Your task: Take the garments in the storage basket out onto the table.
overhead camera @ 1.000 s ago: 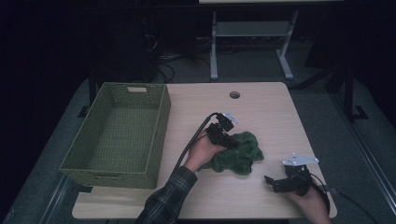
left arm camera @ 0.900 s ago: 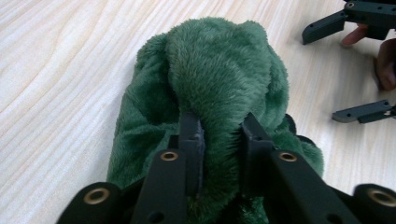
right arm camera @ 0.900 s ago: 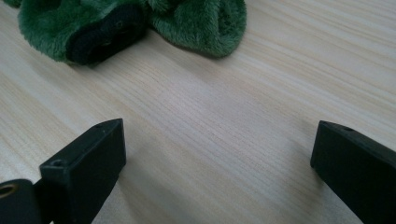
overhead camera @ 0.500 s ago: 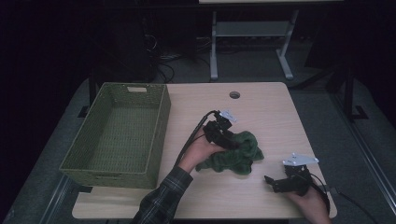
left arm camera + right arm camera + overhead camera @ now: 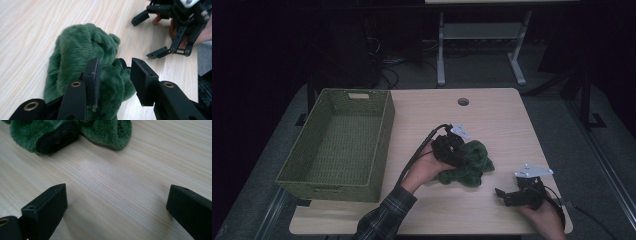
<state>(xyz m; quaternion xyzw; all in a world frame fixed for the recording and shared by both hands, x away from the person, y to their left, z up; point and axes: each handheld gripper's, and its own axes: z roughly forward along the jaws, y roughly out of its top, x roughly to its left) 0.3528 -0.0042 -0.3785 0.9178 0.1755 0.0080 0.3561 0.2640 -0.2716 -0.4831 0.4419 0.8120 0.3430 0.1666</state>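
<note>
I see the crumpled dark-green plush cloth (image 5: 467,165) mid-table on the pale wooden table (image 5: 492,120), my left gripper (image 5: 113,75) part-spread around its fold, the right gripper (image 5: 115,212) wide apart over bare wood beside a green woven basket (image 5: 337,140).

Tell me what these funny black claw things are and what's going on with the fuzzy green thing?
A person sits at a wooden table holding a tool in each hand. Each tool has two black jaws that pinch, like big tweezers. One picture comes from a camera up high, looking down. The other two come from small cameras riding on the tools, so you look along the jaws.

The left gripper has its jaws open around part of a fuzzy green plush toy lying on the table. It hasn't squeezed shut on it yet.

The right gripper waits nearby, low over bare wood, with its jaws wide open and nothing between them.

At the left of the table stands a green woven basket with nothing in it.
</note>
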